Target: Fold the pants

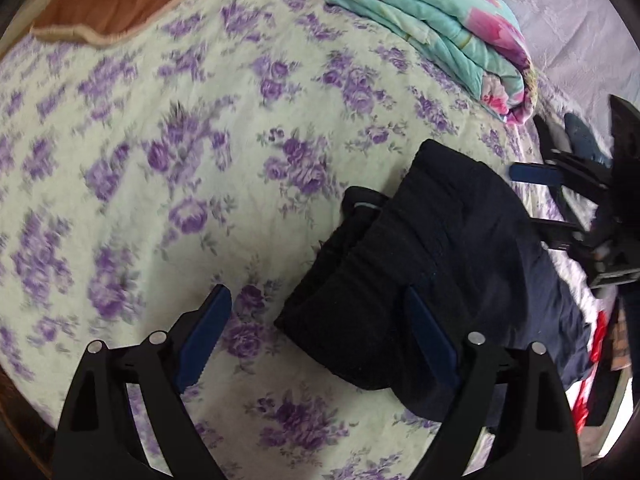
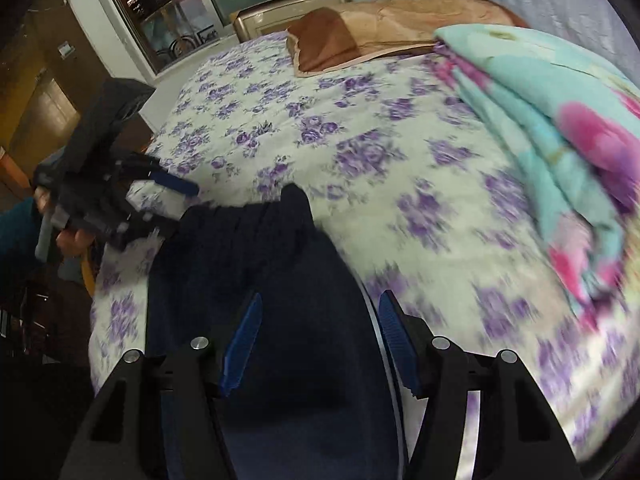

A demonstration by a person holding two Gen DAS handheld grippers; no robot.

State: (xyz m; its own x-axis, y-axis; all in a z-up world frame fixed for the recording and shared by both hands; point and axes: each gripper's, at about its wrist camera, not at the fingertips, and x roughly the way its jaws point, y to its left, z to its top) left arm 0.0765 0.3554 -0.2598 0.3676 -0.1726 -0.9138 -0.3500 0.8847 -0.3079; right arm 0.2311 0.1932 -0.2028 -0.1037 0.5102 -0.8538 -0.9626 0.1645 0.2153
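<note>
Both tools point(image 1: 316, 344) point(image 2: 320, 344) agape over dark pants point(image 1: 420, 264) on floral bedspread point(image 1: 160, 160)

We see the left gripper point(image 1: 316, 340): black plastic forked arms, silver round screw heads, blue ribbed finger pads point(image 1: 204, 340). The right gripper point(image 2: 320, 344) looks identical. Bare-skinned hand point(image 2: 68, 236) and a teal sleeve point(image 2: 16, 224) show.
</note>
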